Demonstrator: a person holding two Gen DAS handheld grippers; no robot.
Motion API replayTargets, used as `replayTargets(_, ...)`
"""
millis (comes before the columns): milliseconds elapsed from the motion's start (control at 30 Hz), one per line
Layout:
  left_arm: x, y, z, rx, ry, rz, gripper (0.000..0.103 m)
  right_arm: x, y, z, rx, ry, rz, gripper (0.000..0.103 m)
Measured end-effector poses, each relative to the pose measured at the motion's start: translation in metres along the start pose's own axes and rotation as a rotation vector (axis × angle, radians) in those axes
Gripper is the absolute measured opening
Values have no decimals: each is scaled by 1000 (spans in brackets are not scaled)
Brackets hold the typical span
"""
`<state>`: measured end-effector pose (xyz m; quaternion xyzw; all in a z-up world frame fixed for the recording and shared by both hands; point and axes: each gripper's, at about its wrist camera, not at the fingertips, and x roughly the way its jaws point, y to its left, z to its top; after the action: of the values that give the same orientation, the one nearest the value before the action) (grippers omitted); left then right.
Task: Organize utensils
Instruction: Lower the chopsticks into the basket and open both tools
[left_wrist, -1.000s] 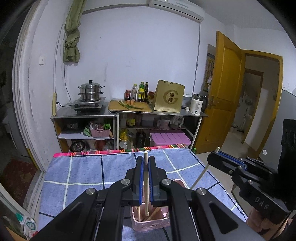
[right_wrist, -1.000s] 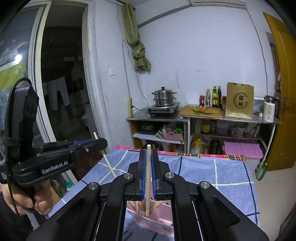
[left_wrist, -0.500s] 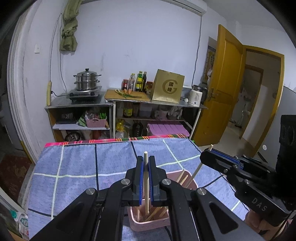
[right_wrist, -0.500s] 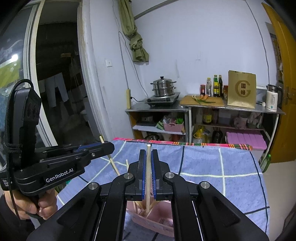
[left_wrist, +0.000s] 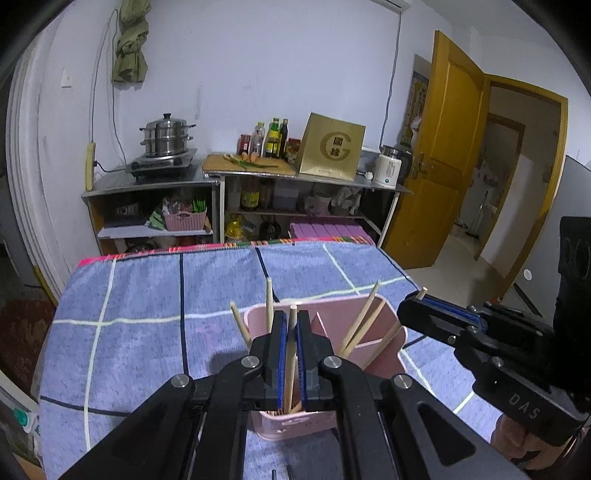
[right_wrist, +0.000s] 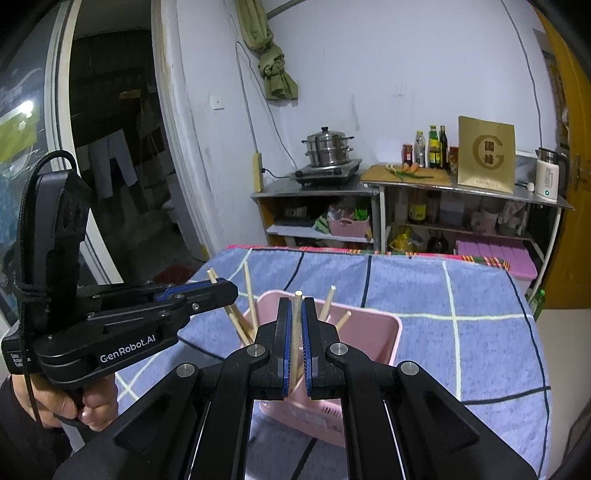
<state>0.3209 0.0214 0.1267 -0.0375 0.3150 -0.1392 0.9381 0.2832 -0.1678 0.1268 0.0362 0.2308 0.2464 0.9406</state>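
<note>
A pink divided utensil basket (left_wrist: 369, 314) stands on the blue checked cloth and holds several wooden chopsticks (left_wrist: 360, 319). My left gripper (left_wrist: 291, 325) is shut on one upright chopstick (left_wrist: 291, 354) whose lower end is inside the basket. My right gripper (right_wrist: 294, 314) is shut on another chopstick (right_wrist: 295, 332), also standing down into the basket (right_wrist: 384, 328). Each gripper shows in the other's view: the right one (left_wrist: 421, 299) at the basket's right, the left one (right_wrist: 218, 286) at its left.
The table's blue cloth (left_wrist: 147, 302) reaches to a striped far edge. Behind stands a metal shelf unit (left_wrist: 221, 199) with a steamer pot, bottles, a gold bag and a kettle. An open yellow door (left_wrist: 443, 147) is at the right, a dark doorway (right_wrist: 110, 166) at the left.
Both grippers have come down toward the basket with their chopsticks, and the basket with its chopsticks now shows larger and fuller in both views.
</note>
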Motion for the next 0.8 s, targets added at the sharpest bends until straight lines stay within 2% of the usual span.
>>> replayTargets(167, 0, 0, -8, 7, 18, 7, 6, -1, -1, -5, 3, 25, 5, 5)
replayTargets(267, -6, -1, -11, 8, 12, 10, 12, -7, 0, -8, -7, 25, 3, 6)
replayTargets(333, -11, -2, -13, 9, 4, 14, 16, -13, 0, -11, -8, 20, 5, 10)
replayTargets(800, -77, -16, -58, 33, -75, 20, 16, -77, 3, -43, -29, -26, -1, 19)
